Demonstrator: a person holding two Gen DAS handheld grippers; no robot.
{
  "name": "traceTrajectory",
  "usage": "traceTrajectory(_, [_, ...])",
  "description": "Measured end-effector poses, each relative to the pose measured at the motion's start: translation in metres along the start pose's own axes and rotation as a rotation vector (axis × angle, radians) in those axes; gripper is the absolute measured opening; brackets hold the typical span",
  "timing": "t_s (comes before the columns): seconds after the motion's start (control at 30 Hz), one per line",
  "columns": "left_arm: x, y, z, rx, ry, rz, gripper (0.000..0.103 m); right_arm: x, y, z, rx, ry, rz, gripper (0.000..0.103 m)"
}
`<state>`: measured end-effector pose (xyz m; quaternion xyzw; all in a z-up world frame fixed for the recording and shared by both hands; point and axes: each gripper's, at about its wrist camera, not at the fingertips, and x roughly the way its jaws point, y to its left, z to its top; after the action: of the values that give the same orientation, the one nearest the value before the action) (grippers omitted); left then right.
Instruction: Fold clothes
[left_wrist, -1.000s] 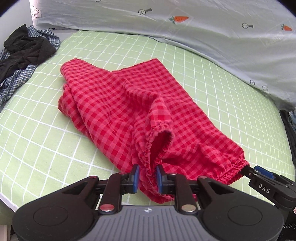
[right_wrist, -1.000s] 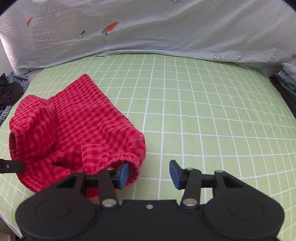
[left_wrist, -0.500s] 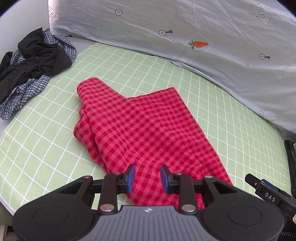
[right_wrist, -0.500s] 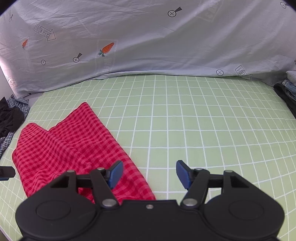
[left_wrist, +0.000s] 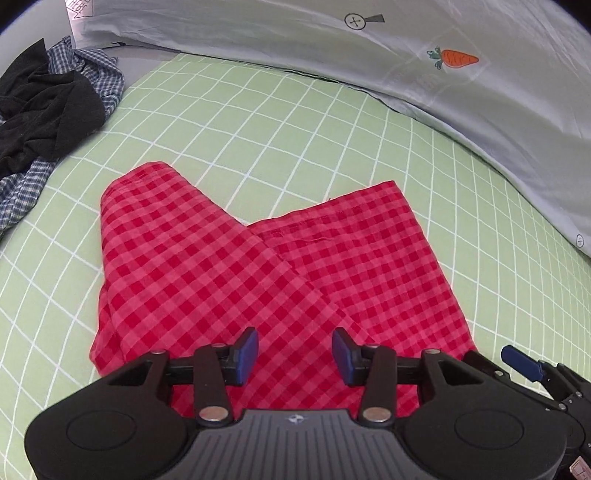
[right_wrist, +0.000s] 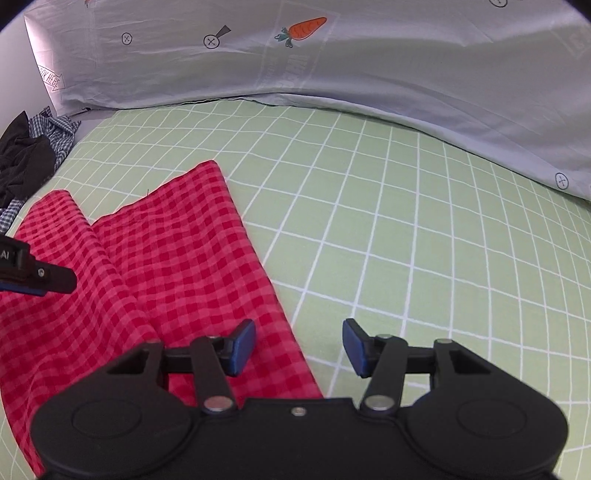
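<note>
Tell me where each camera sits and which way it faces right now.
Left wrist: sits on the left gripper, open, above the near end of the red shorts, facing the grey quilt; the right gripper's tip shows at right.
Right wrist: sits on the right gripper, open over the shorts' right edge, facing the same way; the left gripper's tip shows at left.
Shared: shorts, green sheet, quilt, clothes pile.

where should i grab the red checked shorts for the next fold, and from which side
Probably the two far leg hems of the red checked shorts, one per tongs: left tongs on the left hem, right tongs on the right hem. Both are open. Come in low from the outer sides. The shorts lie flat on the green grid sheet with legs splayed away, so the hems can be drawn toward the waist.
</note>
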<state>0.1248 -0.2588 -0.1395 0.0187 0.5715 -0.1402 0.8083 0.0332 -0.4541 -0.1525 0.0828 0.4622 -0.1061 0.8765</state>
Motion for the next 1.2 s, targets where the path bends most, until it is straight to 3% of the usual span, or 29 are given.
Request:
traceTrajectory(0.2, [0.031, 0.011, 0.016, -0.041, 0.047, 0.025, 0.049, 0.032, 0.018, 0.026, -0.015, -0.009, 0.057, 0.054])
traceTrajectory(0.3, [0.032, 0.009, 0.016, 0.004, 0.025, 0.032, 0.048, 0.037, 0.025, 0.03, -0.048, -0.028, 0.053, 0.049])
traceTrajectory(0.33, [0.033, 0.007, 0.016, 0.016, 0.018, 0.036, 0.047, 0.038, 0.028, 0.031, -0.06, -0.035, 0.05, 0.038])
traceTrajectory(0.37, [0.034, 0.005, 0.015, 0.021, 0.009, 0.039, 0.046, 0.038, 0.029, 0.031, -0.072, -0.042, 0.05, 0.013])
traceTrajectory(0.4, [0.034, 0.003, 0.014, 0.029, -0.001, 0.045, 0.039, 0.037, 0.028, 0.03, -0.078, -0.048, 0.051, 0.0])
traceTrajectory(0.43, [0.034, 0.0, 0.013, 0.036, -0.01, 0.05, 0.022, 0.036, 0.026, 0.028, -0.075, -0.052, 0.053, 0.0])
traceTrajectory(0.5, [0.034, -0.007, 0.011, 0.054, -0.029, 0.054, 0.0, 0.032, 0.018, 0.024, -0.05, -0.059, 0.05, 0.0])
traceTrajectory(0.63, [0.028, -0.032, 0.009, 0.117, -0.056, 0.003, 0.0, 0.015, -0.029, 0.005, 0.095, -0.065, -0.057, 0.0])
traceTrajectory(0.83, [0.005, -0.075, 0.002, 0.223, -0.117, -0.095, 0.0, -0.019, -0.143, -0.04, 0.366, -0.035, -0.358, 0.001])
traceTrajectory(0.9, [0.0, -0.086, -0.005, 0.262, -0.124, -0.101, 0.0, -0.034, -0.17, -0.053, 0.43, -0.04, -0.434, 0.005])
traceTrajectory(0.97, [-0.002, -0.091, -0.014, 0.283, -0.114, -0.101, 0.003, -0.051, -0.189, -0.063, 0.482, -0.06, -0.478, 0.02])
traceTrajectory(1.07, [-0.003, -0.09, -0.027, 0.291, -0.086, -0.096, 0.003, -0.073, -0.186, -0.075, 0.522, -0.117, -0.422, 0.026])
traceTrajectory(1.2, [-0.003, -0.074, -0.043, 0.285, -0.044, -0.062, 0.004, -0.071, -0.151, -0.087, 0.546, -0.109, -0.206, 0.026])
